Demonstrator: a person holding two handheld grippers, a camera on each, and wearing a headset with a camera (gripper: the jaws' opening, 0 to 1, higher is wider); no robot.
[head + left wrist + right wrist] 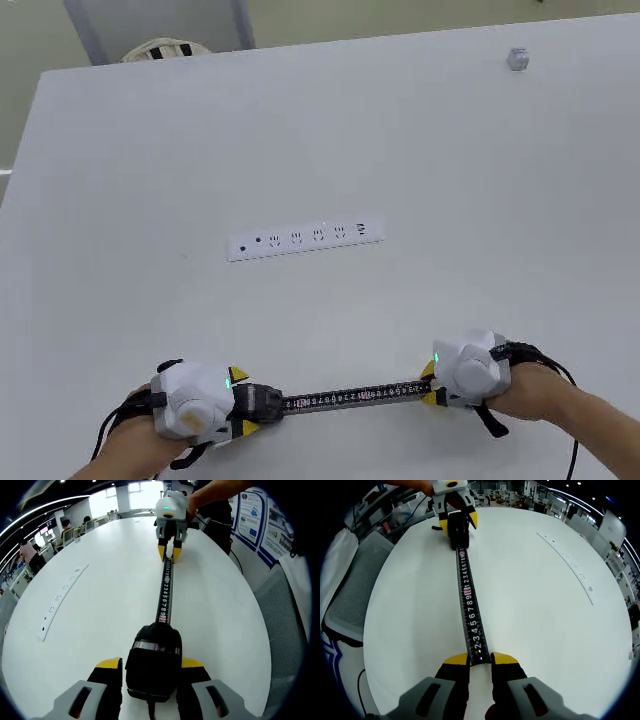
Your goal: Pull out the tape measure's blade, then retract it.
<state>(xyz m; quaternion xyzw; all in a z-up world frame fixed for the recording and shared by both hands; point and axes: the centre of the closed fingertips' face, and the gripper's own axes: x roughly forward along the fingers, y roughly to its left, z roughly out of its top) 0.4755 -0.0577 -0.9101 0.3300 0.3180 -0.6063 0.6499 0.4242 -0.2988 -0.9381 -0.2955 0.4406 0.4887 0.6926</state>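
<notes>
Clamping the tape measure (pixel 154 647), left gripper (pixel 151 663); right gripper (pixel 480 658) seemingly pinches its blade (pixel 468 597)

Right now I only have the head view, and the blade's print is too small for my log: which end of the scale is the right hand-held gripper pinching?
Observer: The right hand-held gripper pinches the blade at its tip, where the scale starts; the 2 and 3 sit just past the jaws.
Operator: Is the case held squarely?
Observer: The left hand-held gripper clamps it by its two sides, with the blade leaving its front straight ahead.
Operator: Anything beside the table?
Observer: A grey mesh chair stands just beyond its edge.
</notes>
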